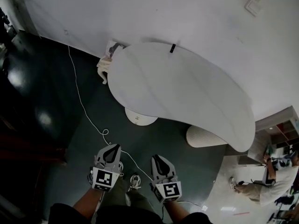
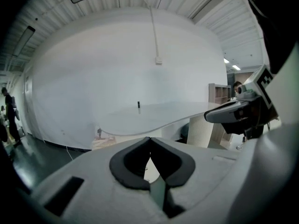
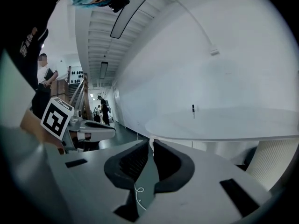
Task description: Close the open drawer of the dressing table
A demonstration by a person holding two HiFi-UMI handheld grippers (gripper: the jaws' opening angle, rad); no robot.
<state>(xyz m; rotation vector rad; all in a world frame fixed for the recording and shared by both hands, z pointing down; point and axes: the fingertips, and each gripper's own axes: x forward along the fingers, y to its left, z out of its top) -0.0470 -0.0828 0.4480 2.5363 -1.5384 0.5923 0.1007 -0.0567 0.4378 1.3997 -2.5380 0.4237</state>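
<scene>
The dressing table (image 1: 187,92) is a white, curved top against a white wall, standing on a round foot (image 1: 140,118) and a ribbed white column (image 1: 205,136). No drawer shows in any view. A small black object (image 1: 172,48) stands at the table's far edge. My left gripper (image 1: 112,147) is held in the air well short of the table, its tips touching and nothing in them (image 2: 149,138). My right gripper (image 1: 156,157) hangs beside it, and a slim gap stands between its empty jaws (image 3: 151,141). Both point toward the table (image 2: 154,118).
A white cable (image 1: 88,113) snakes over the dark floor from the wall toward my feet. A beige bundle (image 1: 103,66) lies at the table's left end. A person (image 1: 275,181) crouches at the lower right by shelves. More people stand down the corridor (image 3: 102,108).
</scene>
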